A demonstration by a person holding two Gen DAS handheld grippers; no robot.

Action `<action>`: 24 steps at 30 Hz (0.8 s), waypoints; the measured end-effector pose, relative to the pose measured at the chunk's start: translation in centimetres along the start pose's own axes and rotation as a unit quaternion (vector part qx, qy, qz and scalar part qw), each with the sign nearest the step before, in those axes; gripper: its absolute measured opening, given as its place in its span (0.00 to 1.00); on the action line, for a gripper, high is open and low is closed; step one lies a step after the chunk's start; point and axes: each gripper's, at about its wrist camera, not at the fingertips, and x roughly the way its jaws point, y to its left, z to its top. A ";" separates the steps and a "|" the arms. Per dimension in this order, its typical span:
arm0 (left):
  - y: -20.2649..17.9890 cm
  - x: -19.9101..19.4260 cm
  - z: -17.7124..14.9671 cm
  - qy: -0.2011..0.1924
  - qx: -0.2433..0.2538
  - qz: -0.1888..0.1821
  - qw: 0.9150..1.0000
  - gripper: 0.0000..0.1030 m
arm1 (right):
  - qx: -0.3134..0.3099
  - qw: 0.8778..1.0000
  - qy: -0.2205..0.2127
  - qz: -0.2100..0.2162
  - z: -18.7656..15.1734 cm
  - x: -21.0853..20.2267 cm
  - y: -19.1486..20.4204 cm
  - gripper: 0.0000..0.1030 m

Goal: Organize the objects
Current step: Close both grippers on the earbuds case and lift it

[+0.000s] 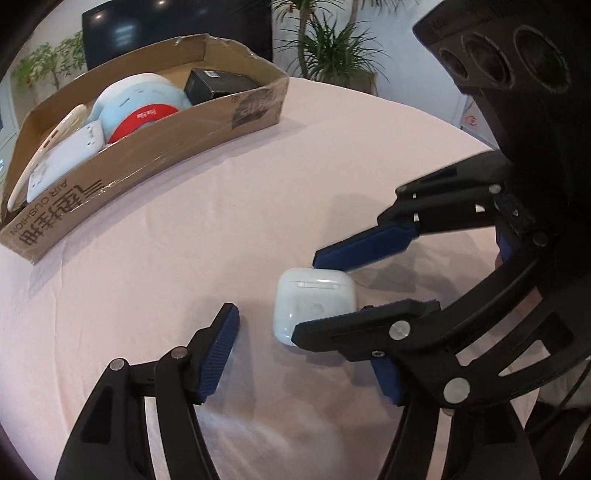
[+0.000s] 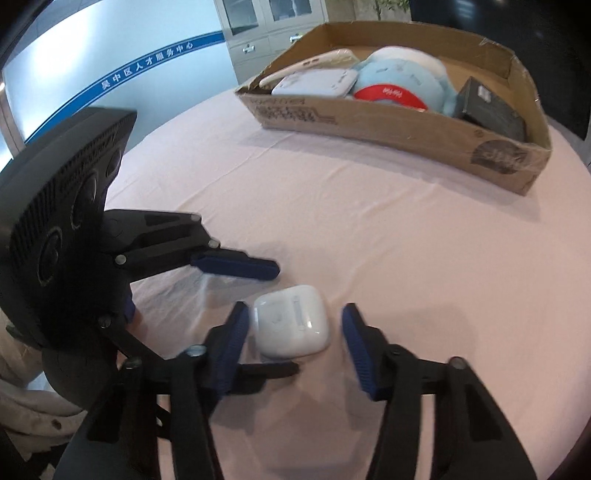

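Observation:
A small white earbud case (image 1: 314, 304) lies on the pink tablecloth; it also shows in the right wrist view (image 2: 291, 320). My right gripper (image 2: 293, 332) is open, one blue pad on each side of the case, close but not gripping it. Seen from the left wrist view, the right gripper (image 1: 308, 299) comes in from the right around the case. My left gripper (image 1: 306, 354) is open, its left finger (image 1: 218, 354) just left of the case. In the right wrist view the left gripper (image 2: 284, 317) reaches in from the left.
A long cardboard box (image 1: 155, 147) stands at the far side of the round table (image 1: 147, 277), also in the right wrist view (image 2: 406, 125). It holds a light-blue plush (image 2: 402, 77), white flat items (image 2: 314, 83) and a black box (image 2: 491, 107). Plants (image 1: 332, 48) and cabinets (image 2: 273, 29) stand behind.

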 end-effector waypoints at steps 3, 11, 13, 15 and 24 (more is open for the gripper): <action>-1.4 0.0 0.1 -0.005 0.019 -0.009 1.000 0.42 | 0.012 1.000 0.007 0.006 -0.2 0.0 -0.6 0.39; -2.7 -0.4 -0.4 -0.011 0.033 0.091 0.995 0.89 | 0.045 0.999 0.002 -0.011 -0.8 -0.6 -0.3 0.40; -2.9 -0.1 -0.3 -0.012 0.035 0.127 0.991 1.00 | 0.048 0.999 -0.003 -0.019 -0.9 -0.6 -0.2 0.40; -2.7 0.4 -0.2 -0.013 0.038 0.129 0.991 1.00 | 0.052 0.998 -0.006 -0.020 -1.1 -0.7 -0.4 0.40; -1.3 0.9 -0.2 0.001 -0.005 0.090 0.996 1.00 | 0.063 0.998 -0.012 -0.023 -1.4 -1.0 -0.7 0.40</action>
